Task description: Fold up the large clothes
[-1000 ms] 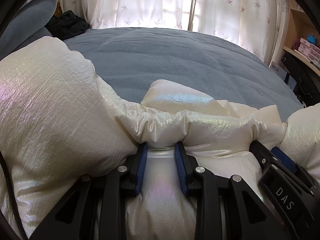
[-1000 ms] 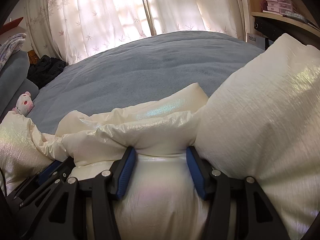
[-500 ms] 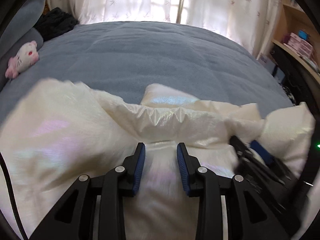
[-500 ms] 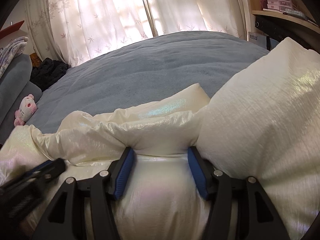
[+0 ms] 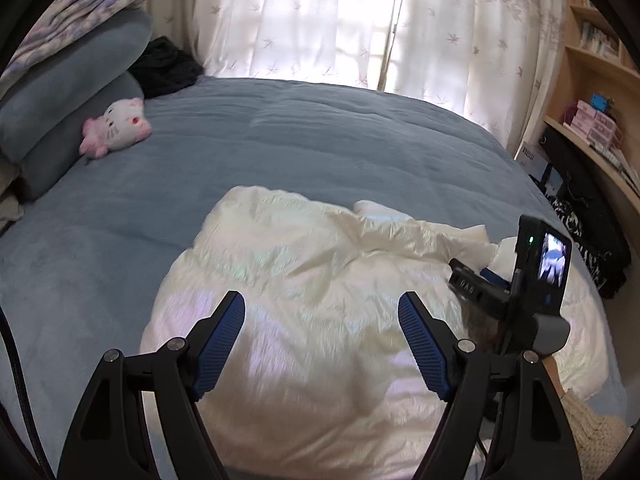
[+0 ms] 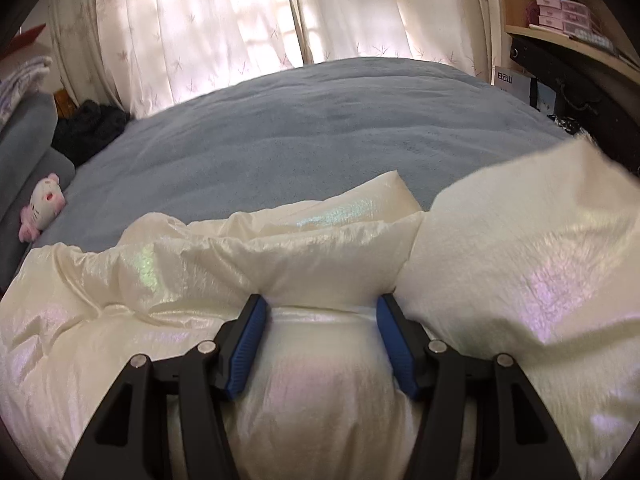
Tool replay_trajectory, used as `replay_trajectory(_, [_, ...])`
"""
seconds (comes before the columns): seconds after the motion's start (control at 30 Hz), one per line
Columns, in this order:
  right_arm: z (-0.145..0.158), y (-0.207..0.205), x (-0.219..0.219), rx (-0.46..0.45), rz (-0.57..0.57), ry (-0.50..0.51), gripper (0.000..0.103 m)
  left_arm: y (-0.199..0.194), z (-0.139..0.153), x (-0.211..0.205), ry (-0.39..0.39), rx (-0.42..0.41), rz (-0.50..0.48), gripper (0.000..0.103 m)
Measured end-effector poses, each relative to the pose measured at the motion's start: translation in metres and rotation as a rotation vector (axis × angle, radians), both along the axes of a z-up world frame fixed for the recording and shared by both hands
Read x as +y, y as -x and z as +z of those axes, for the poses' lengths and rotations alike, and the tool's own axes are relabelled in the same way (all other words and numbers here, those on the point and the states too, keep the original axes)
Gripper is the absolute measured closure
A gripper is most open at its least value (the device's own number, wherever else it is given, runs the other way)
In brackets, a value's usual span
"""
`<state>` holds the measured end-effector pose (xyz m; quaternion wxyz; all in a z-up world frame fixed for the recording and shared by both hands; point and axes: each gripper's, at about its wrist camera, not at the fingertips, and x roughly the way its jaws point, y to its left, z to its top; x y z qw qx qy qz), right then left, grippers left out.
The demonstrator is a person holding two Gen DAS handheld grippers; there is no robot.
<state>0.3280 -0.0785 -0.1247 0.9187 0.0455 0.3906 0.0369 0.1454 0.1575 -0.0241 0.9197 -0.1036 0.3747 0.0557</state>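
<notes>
A cream-white, shiny puffer jacket (image 5: 320, 280) lies bunched on the blue bed (image 5: 320, 140). My left gripper (image 5: 322, 312) is open and empty, raised above the jacket's middle. My right gripper (image 6: 318, 312) is shut on a thick puffy fold of the jacket (image 6: 320, 264), its blue pads pressed into both sides. The right gripper also shows in the left wrist view (image 5: 480, 280) at the jacket's right side. A lifted part of the jacket (image 6: 520, 260) stands to the right of the right gripper.
A pink and white plush toy (image 5: 116, 126) lies at the left by grey-blue pillows (image 5: 68, 112). A dark garment (image 5: 166, 66) sits at the bed's far left corner. Curtains (image 5: 340, 20) hang behind. Shelves (image 5: 592, 128) and dark items stand on the right.
My left gripper has opened, let go of the jacket fold and lifted back and up. The jacket's left side has dropped flat onto the bed. The right gripper keeps its hold.
</notes>
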Motion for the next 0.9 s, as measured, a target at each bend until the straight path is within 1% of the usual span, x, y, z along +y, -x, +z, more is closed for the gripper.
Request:
replay_trajectory(0.07, [0.01, 0.005, -0.001, 0.022, -0.002, -0.022, 0.045, 0.01, 0.003, 0.006, 0.029, 0.005, 0.005, 0.025])
replay_trajectory(0.13, [0.025, 0.014, -0.006, 0.037, -0.008, -0.094, 0.045, 0.019, 0.004, 0.007, 0.055, 0.01, 0.006, 0.025])
replay_trajectory(0.2, [0.044, 0.028, -0.011, 0.032, -0.002, -0.167, 0.045, 0.025, 0.003, 0.007, 0.078, 0.012, 0.001, 0.025])
replay_trajectory(0.23, [0.051, 0.034, -0.012, 0.024, 0.001, -0.182, 0.045, 0.031, 0.001, 0.008, 0.106, 0.019, -0.013, 0.025])
replay_trajectory(0.37, [0.086, 0.068, -0.009, -0.026, 0.042, -0.185, 0.045, 0.046, -0.011, 0.011, 0.217, 0.035, -0.065, 0.025])
replay_trajectory(0.5, [0.106, 0.102, -0.005, -0.072, 0.101, -0.192, 0.045, 0.066, -0.032, 0.021, 0.3, 0.065, -0.081, 0.025])
replay_trajectory(0.6, [0.109, 0.116, -0.005, -0.091, 0.123, -0.193, 0.045, 0.082, -0.054, 0.032, 0.406, 0.073, -0.101, 0.025])
replay_trajectory(0.63, [0.108, 0.121, -0.005, -0.095, 0.127, -0.196, 0.045, 0.09, -0.065, 0.037, 0.47, 0.072, -0.119, 0.025])
replay_trajectory(0.73, [0.103, 0.133, -0.005, -0.103, 0.135, -0.206, 0.045, 0.102, -0.092, 0.046, 0.602, 0.103, -0.144, 0.024])
replay_trajectory(0.8, [0.096, 0.143, -0.002, -0.112, 0.131, -0.202, 0.045, 0.107, -0.108, 0.05, 0.662, 0.111, -0.134, 0.024])
replay_trajectory(0.9, [0.085, 0.155, 0.003, -0.094, 0.151, -0.214, 0.045, 0.11, -0.129, 0.055, 0.714, 0.094, -0.1, 0.024])
